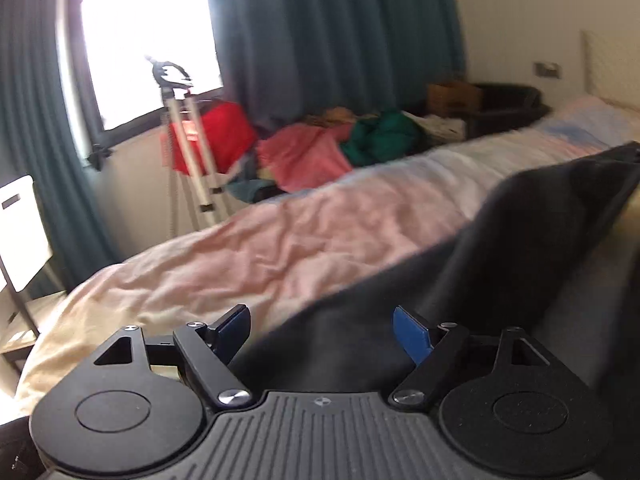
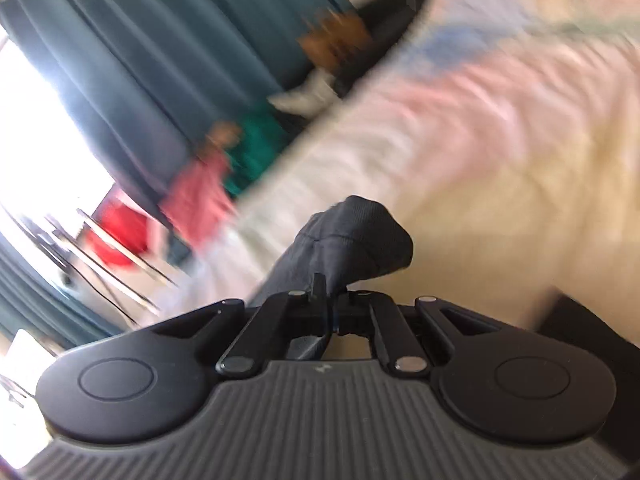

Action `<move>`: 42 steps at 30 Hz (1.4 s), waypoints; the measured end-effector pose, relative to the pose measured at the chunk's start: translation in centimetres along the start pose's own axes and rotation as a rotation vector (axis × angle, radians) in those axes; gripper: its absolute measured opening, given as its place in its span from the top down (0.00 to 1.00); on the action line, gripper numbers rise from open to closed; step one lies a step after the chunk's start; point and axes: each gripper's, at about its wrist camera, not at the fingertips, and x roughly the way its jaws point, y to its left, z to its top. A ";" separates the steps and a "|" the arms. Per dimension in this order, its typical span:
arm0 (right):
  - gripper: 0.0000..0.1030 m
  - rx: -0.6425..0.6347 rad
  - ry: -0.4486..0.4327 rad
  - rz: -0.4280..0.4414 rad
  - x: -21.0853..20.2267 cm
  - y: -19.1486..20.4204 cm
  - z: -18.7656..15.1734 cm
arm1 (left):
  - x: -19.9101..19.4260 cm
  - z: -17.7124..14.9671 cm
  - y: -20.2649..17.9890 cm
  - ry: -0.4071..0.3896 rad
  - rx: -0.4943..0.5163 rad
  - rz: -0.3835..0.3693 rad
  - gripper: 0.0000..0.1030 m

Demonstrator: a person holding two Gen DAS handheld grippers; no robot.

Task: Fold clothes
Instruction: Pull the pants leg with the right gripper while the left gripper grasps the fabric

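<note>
Holding a bunched edge of the dark garment [image 2: 352, 240] in my right gripper [image 2: 330, 300]: its jaws are pinched together on the fabric, which stands up just ahead of them in a ribbed fold, possibly a cuff or hem. My left gripper [image 1: 322, 334] is spread wide with nothing between its blue pads [image 1: 412, 334]; the same dark cloth lies directly under and ahead of it, draped across the pastel bedspread [image 1: 280, 248].

Right wrist view is heavily motion-blurred and tilted, so I cannot tell how much of the garment is off the bed.

Judgement: step in hand is laying the piece out flat before a first fold. To do it well, I want the left claw to take a matching edge well apart from the right grip, then tension the cloth evenly between both so it settles without wrinkles.

Risk: grabbing bedspread along with the garment. Clothes pile [image 1: 320, 148] beyond the bed is untouched.
</note>
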 end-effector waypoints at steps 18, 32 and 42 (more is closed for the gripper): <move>0.95 0.022 -0.053 0.195 -4.8 4.3 3.7 | 1.7 -2.7 -6.9 0.139 0.155 0.089 0.45; 0.95 -0.030 0.075 0.018 3.7 7.7 5.9 | -1.7 3.4 3.7 0.024 -0.292 -0.105 0.96; 0.95 -0.151 -0.152 0.157 -2.1 2.3 5.3 | -3.4 1.1 1.2 -0.091 -0.280 -0.257 0.96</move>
